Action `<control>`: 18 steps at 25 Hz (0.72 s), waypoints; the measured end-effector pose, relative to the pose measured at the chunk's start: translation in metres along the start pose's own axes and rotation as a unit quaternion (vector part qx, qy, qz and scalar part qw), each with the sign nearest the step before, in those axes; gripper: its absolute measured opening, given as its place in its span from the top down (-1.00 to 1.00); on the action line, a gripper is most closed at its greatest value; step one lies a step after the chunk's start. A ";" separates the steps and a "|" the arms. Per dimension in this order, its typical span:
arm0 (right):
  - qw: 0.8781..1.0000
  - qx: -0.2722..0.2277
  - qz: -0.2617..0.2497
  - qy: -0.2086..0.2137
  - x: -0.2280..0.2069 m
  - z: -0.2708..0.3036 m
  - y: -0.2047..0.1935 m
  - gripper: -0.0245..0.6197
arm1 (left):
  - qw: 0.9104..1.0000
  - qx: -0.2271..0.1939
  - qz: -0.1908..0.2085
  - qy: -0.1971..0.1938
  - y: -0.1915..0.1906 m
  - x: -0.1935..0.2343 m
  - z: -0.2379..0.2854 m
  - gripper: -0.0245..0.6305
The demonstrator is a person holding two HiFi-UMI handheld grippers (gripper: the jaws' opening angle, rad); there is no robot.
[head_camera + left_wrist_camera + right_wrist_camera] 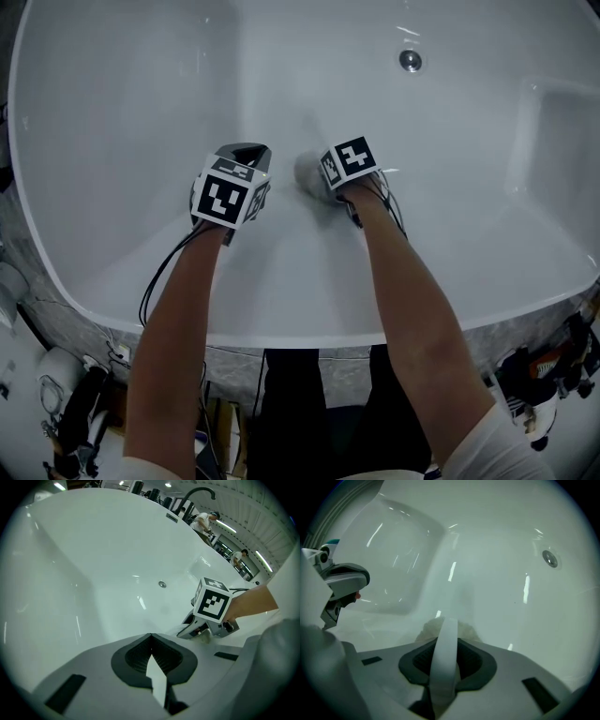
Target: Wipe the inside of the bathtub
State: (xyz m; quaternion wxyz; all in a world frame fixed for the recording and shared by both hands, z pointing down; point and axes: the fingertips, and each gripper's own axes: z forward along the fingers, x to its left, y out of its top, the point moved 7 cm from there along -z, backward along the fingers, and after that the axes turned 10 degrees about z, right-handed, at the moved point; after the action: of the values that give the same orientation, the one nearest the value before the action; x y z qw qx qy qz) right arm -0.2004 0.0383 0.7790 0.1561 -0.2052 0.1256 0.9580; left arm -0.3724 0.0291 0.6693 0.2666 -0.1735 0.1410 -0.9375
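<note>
The white bathtub [141, 103] fills the head view, and both grippers are low inside it, near the front wall. My right gripper [325, 178] is shut on a grey fluffy cloth [307, 174] pressed against the tub floor. In the right gripper view the cloth [466, 630] bulges out past the closed jaws of this gripper [447, 637], with a white strip running between them. My left gripper [248, 155] hovers just left of it, shut and holding nothing. The left gripper view shows its jaws [151, 638] met, and the right gripper [197, 629] ahead to the right.
A round metal drain [410, 61] sits on the far side of the tub floor. A moulded step [562, 141] rises at the tub's right end. A dark faucet [197, 491] arches over the far rim, and people [204, 522] stand beyond it. Cables and clutter [75, 403] lie on the floor outside.
</note>
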 end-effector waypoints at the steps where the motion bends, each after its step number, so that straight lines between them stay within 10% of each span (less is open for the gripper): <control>1: 1.000 0.001 0.001 -0.002 -0.008 -0.003 -0.003 0.64 | 1.000 0.001 0.002 -0.002 0.002 -0.006 0.003 0.91; 18: 0.999 -0.009 0.027 -0.024 -0.114 -0.071 -0.040 0.63 | 0.999 0.010 0.032 -0.039 0.058 -0.092 0.039 0.91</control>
State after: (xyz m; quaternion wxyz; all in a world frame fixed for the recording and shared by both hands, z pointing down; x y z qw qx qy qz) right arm -0.0621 0.0254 0.7582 0.1310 -0.1797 0.1191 0.9677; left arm -0.2568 0.0257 0.6610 0.3039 -0.2027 0.1264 -0.9223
